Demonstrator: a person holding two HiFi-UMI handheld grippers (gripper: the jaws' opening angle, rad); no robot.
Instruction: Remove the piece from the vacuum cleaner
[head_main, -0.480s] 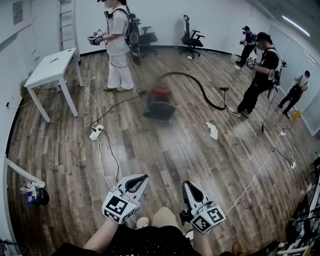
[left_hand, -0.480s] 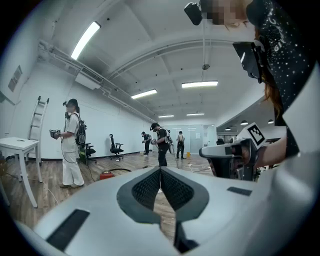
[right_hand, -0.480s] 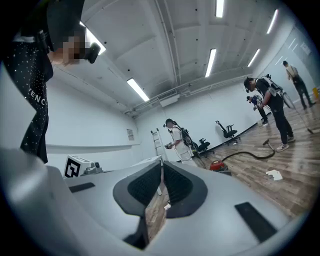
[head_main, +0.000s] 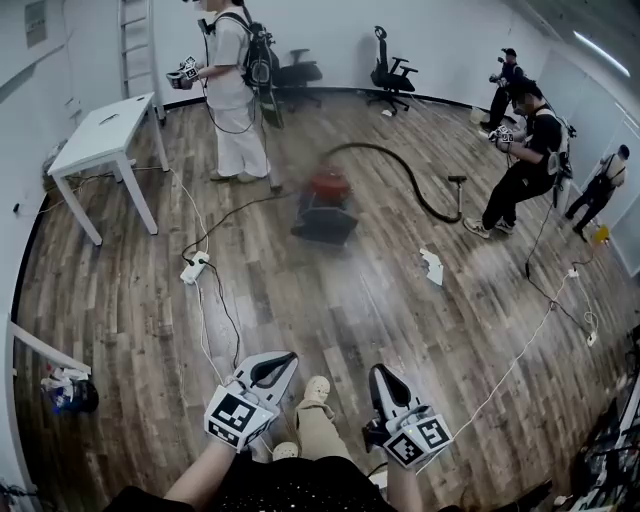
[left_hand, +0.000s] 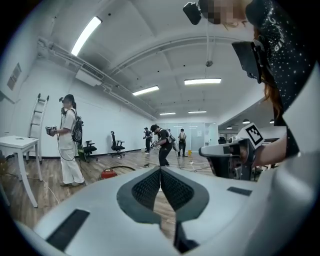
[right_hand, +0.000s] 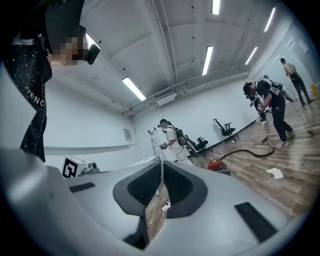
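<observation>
Though head view shows vacuum cleaner (head_main: 325, 205) whole, gripper views show jaws closed.

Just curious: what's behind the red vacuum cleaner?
A black hose curves away from the vacuum cleaner over the floor; its joint is hidden by the body.

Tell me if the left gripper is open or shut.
Shut. On the left gripper the jaws meet, with nothing between them.
</observation>
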